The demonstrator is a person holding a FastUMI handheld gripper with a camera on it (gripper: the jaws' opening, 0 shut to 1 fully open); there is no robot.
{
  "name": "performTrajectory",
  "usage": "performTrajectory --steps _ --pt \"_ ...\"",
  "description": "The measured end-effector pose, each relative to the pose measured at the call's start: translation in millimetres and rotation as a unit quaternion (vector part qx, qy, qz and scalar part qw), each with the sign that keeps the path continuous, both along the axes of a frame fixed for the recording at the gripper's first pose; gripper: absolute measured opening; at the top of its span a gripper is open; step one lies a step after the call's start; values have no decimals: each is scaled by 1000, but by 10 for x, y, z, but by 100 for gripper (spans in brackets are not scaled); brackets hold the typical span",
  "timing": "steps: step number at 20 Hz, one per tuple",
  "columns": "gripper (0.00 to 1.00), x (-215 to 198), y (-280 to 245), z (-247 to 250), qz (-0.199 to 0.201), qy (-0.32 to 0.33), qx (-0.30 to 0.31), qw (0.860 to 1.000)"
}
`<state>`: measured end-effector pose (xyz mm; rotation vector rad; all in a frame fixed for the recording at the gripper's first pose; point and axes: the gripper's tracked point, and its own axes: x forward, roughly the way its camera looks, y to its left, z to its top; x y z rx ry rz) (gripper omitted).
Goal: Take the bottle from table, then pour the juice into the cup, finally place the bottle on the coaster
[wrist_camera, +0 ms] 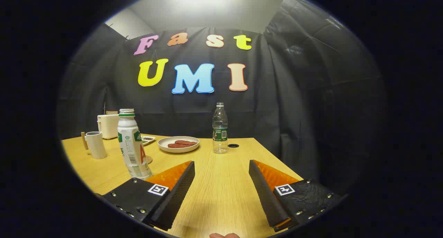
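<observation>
Standing uncapped on the table [221,182], just ahead of the left finger and touching a coaster [148,159], the white juice bottle [130,144] looks like light, smooth plastic that could spill if squeezed, so its labelled mid-body seems the safest hold. The gripper [221,168] hovers with jaws wide and empty. Counted: two bottles, one of them the clear water bottle [220,129], one cup [96,144], one plate [178,144], one toaster [108,125].

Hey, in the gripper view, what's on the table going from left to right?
White cup → toaster → white juice bottle → plate with red pieces → clear water bottle → small dark disc. The gripper fingers are open, holding nothing.
</observation>
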<state>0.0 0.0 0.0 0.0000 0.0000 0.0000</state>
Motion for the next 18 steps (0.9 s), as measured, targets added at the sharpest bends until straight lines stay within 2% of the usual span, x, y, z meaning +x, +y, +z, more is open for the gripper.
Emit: performTrajectory --steps 3,7,12,18 --pt "96 421 -13 175 -9 -7 -6 1000" --pt "96 537 156 665 9 -53 1 999" --pt "96 285 573 945 23 -43 15 999" --pt "96 6 923 1037 28 -33 12 999"
